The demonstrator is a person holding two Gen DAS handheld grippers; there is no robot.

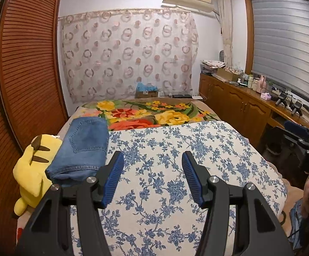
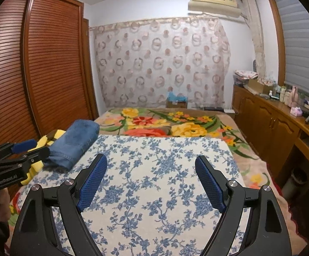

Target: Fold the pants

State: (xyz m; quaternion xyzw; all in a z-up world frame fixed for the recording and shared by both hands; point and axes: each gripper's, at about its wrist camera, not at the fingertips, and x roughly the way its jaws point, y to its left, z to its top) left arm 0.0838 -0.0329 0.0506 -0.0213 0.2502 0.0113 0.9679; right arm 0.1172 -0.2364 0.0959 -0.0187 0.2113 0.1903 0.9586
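Left wrist, folded jeans (image 1: pixel 82 147), plush toy (image 1: pixel 33 170)

I see the pants (image 1: pixel 82 147) as blue denim jeans, already folded into a thick compact bundle. One back pocket with its stitching faces up. The bundle lies flat at the left edge of the blue-flowered white cloth (image 1: pixel 175 160), touching a yellow plush toy (image 1: pixel 33 170), and its folded hem edge points toward me.
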